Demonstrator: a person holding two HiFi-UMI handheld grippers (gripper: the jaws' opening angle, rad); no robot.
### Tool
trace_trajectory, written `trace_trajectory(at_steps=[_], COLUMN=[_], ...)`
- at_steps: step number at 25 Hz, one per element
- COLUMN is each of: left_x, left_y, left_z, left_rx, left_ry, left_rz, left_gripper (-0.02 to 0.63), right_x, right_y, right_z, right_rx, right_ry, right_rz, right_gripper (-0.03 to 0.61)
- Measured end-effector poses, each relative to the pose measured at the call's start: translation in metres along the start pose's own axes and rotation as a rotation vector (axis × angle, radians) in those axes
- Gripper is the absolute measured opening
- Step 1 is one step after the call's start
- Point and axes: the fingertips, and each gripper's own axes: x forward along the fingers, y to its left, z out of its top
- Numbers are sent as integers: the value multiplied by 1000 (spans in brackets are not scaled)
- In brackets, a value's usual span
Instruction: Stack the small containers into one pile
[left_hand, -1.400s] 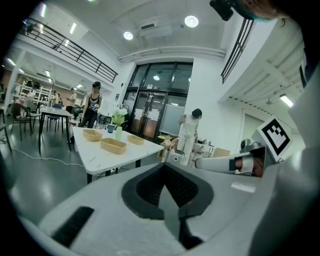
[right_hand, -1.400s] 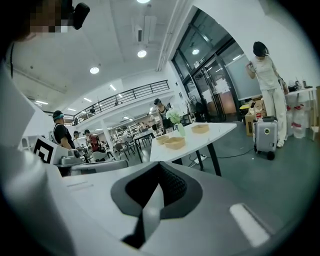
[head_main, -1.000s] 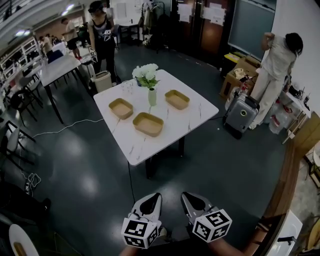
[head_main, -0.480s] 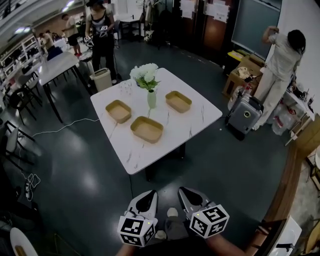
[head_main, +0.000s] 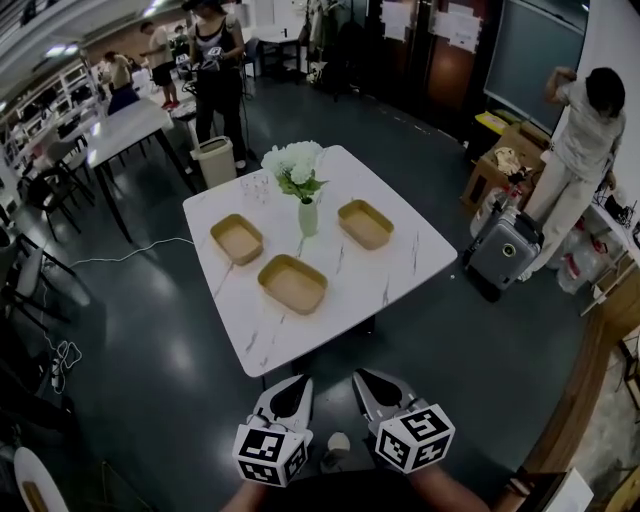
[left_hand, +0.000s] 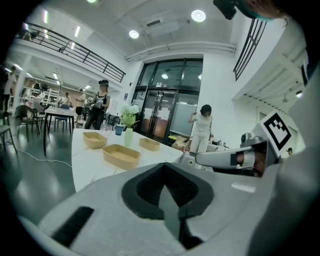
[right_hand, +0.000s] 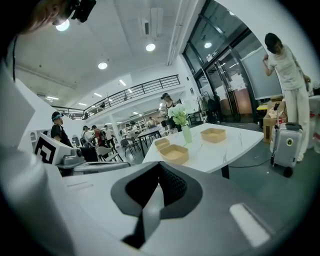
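Three shallow tan containers lie apart on a white marble-look table (head_main: 400, 275): the nearest one (head_main: 292, 284) towards the front, one (head_main: 236, 238) at the left, one (head_main: 365, 223) at the right. Between them stands a pale green vase with white flowers (head_main: 305, 190). My left gripper (head_main: 292, 385) and right gripper (head_main: 363, 381) hang side by side over the dark floor, short of the table's near corner. Both are shut with nothing in them. The nearest container (left_hand: 121, 155) shows in the left gripper view and the same container (right_hand: 174, 153) in the right gripper view.
A grey suitcase (head_main: 505, 250) stands right of the table, beside a person in light clothes (head_main: 585, 130). Other people (head_main: 215, 60) stand beyond the table, near a small bin (head_main: 216, 160). More tables and chairs (head_main: 120, 130) fill the far left. A cable (head_main: 120, 255) runs across the floor.
The table has come nearer to me and sits lower in the head view. Both grippers stay shut and side by side.
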Motion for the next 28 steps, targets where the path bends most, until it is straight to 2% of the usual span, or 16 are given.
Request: trace_trajectory(at_steps=[7, 15, 21, 28], left_x=[33, 48, 65, 90], left_y=[13, 35, 54, 92], left_z=[1, 0, 11, 23], left_rx=[-17, -42, -41, -57], left_ry=[-1, 21, 30, 38], left_rz=[58, 126, 152, 164], left_gripper=[-5, -5, -5, 6], right_x=[23, 48, 74, 123], right_y=[-28, -30, -38, -50], right_z=[5, 9, 17, 33], right_rx=[-16, -43, -45, -64], right_ry=[25, 63, 74, 91], right_rz=[57, 135, 155, 139], right_gripper=[-2, -2, -2, -2])
